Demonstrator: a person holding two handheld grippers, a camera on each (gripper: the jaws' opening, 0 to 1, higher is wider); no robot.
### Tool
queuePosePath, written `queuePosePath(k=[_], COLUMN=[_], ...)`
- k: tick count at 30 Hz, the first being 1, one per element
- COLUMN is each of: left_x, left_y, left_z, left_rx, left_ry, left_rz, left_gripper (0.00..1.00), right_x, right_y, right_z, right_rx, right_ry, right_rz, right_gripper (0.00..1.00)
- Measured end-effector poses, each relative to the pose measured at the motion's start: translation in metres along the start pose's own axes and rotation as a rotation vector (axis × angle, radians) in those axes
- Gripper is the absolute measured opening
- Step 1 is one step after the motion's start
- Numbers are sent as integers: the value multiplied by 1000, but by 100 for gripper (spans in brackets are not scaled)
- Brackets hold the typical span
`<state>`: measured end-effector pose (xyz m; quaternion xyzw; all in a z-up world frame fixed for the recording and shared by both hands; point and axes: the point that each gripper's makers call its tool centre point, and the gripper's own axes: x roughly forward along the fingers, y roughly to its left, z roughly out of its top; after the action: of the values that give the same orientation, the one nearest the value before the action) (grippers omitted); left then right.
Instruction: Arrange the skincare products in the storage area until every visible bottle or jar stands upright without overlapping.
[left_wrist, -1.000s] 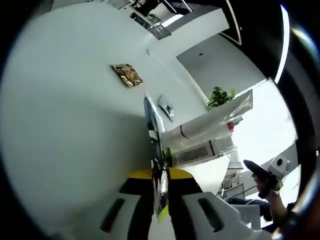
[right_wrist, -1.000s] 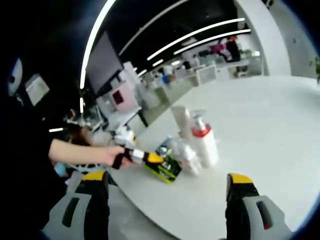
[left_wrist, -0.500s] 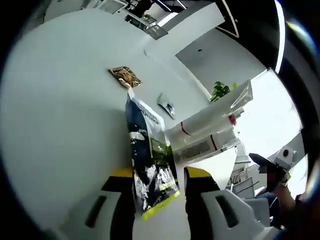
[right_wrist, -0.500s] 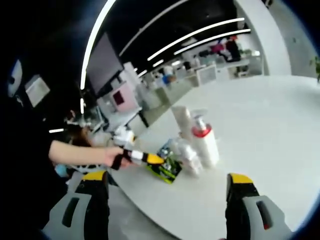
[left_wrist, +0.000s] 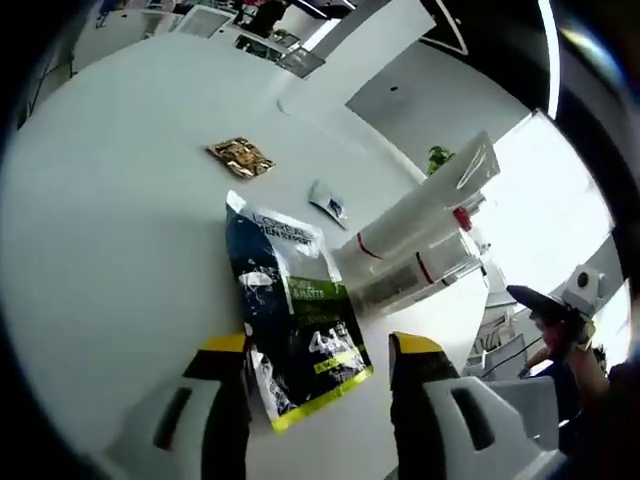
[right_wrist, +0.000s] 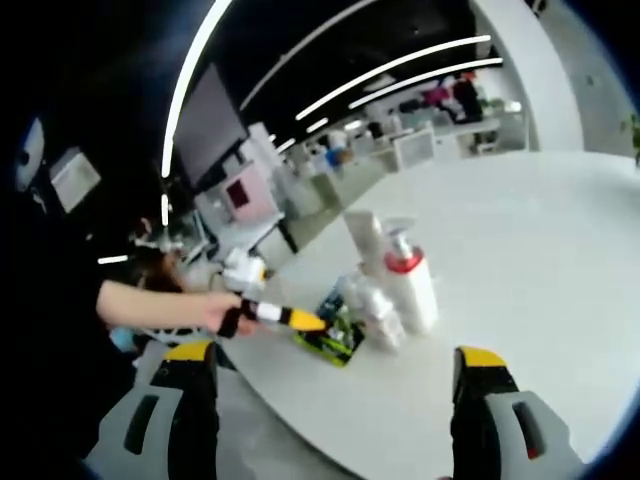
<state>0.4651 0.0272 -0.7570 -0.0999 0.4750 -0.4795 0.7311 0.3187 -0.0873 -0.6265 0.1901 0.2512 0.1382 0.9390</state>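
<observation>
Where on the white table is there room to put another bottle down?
Plenty: the bare white table right of the red-collared pump bottle is wide open. It's crowded left of it, where small bottles, the dark sachet and the left tongs bunch together.

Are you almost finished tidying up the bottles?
Partly. The pump bottle with the red collar already stands upright among the other bottles. The left gripper, jaws open, has the dark sachet lying flat between them. The sachet still needs placing; the right gripper is open.
</observation>
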Motion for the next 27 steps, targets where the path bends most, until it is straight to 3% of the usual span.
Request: queuePosePath(k=[6,20,27], left_x=[-3,-9,-20], left_y=[0,-3,-5], left_z=[3,9,14], left_rx=[68,128,178], left_ry=[9,1,-19], left_rz=[23,49,68], left_gripper=[56,59,67], right_x=[0,-3,-3], right_y=[1,2,5], right_z=[-2,-2,0], right_rx=[-1,-11,-25], right_ry=[5,7,4], right_rz=[5,6,8], right_gripper=[99,99,99])
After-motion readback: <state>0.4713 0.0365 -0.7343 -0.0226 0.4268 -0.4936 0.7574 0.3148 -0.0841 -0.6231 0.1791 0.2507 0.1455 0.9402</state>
